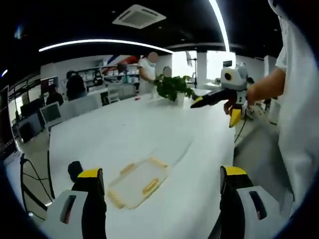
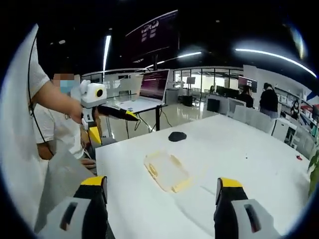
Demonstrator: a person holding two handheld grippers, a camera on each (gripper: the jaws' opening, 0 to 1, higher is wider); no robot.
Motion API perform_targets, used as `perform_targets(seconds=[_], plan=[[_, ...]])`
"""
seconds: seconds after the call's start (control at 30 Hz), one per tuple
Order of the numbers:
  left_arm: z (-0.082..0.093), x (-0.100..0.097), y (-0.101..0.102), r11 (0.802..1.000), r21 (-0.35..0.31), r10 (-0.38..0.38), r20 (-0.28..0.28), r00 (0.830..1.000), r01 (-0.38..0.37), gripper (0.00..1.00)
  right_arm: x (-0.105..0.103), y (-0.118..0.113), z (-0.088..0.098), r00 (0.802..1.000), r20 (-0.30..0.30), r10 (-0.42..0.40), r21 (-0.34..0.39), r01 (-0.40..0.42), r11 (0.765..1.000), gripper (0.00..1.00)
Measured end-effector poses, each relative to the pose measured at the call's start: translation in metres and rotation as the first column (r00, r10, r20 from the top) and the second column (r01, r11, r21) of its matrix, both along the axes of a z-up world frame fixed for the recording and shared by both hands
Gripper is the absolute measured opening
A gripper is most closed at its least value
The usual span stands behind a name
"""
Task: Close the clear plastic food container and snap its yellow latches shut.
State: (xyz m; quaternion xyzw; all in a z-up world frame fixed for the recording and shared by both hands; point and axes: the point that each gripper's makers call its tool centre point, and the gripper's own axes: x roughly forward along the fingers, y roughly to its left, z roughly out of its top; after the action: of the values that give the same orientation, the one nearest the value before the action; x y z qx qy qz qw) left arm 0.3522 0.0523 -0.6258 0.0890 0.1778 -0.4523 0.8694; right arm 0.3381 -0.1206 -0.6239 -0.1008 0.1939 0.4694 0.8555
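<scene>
The clear plastic container point(image 1: 139, 181) with yellow latches lies flat on the white table point(image 1: 124, 134). A faint clear panel point(image 1: 174, 149), apparently its lid, lies open beside it. My left gripper point(image 1: 162, 172) is open and hovers above and short of the container, with nothing between its jaws. In the right gripper view the container point(image 2: 167, 172) sits ahead of my right gripper point(image 2: 162, 182), which is also open and empty. Each gripper shows in the other's view, held up in a hand: the right gripper point(image 1: 215, 110) and the left gripper point(image 2: 113, 124).
A potted plant point(image 1: 172, 87) stands at the far end of the table, and a small black object point(image 2: 177, 136) lies near the other end. The person's white-sleeved body point(image 1: 299, 124) stands at the table edge. Chairs, desks, screens and other people fill the background.
</scene>
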Motion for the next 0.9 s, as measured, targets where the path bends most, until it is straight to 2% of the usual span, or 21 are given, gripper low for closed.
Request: perform_targets(seconds=[0.2, 0.27, 0.4, 0.47, 0.53, 0.6, 0.9], plan=[[-0.005, 0.011, 0.002, 0.999, 0.04, -0.029, 0.0, 1.0, 0.029, 0.95, 0.007, 0.006, 0.0, 0.999, 0.0, 0.044, -0.023, -0.044, 0.999, 0.89], [-0.006, 0.012, 0.002, 0.997, 0.055, -0.052, -0.003, 0.999, 0.052, 0.94, 0.011, 0.006, -0.004, 0.998, -0.002, 0.067, -0.063, -0.067, 0.996, 0.87], [-0.011, 0.016, 0.005, 0.991, 0.101, -0.086, -0.003, 0.996, 0.086, 0.93, 0.019, 0.01, -0.004, 0.996, 0.008, 0.087, -0.085, -0.086, 0.993, 0.85], [-0.012, 0.02, 0.007, 0.992, 0.097, -0.084, -0.008, 0.996, 0.085, 0.92, 0.023, 0.011, -0.007, 0.995, 0.013, 0.098, -0.108, -0.096, 0.989, 0.84], [-0.013, 0.021, 0.007, 0.993, 0.073, -0.091, -0.037, 0.995, 0.094, 0.9, 0.024, 0.014, -0.008, 0.994, -0.005, 0.109, -0.096, -0.109, 0.989, 0.84], [-0.017, 0.023, 0.008, 0.988, 0.107, -0.112, -0.034, 0.993, 0.115, 0.91, 0.027, 0.017, -0.01, 0.993, 0.001, 0.115, -0.107, -0.115, 0.988, 0.83], [-0.026, 0.035, 0.012, 0.965, 0.181, -0.182, -0.05, 0.982, 0.188, 0.87, 0.039, 0.025, -0.024, 0.986, 0.007, 0.166, -0.192, -0.162, 0.968, 0.79]])
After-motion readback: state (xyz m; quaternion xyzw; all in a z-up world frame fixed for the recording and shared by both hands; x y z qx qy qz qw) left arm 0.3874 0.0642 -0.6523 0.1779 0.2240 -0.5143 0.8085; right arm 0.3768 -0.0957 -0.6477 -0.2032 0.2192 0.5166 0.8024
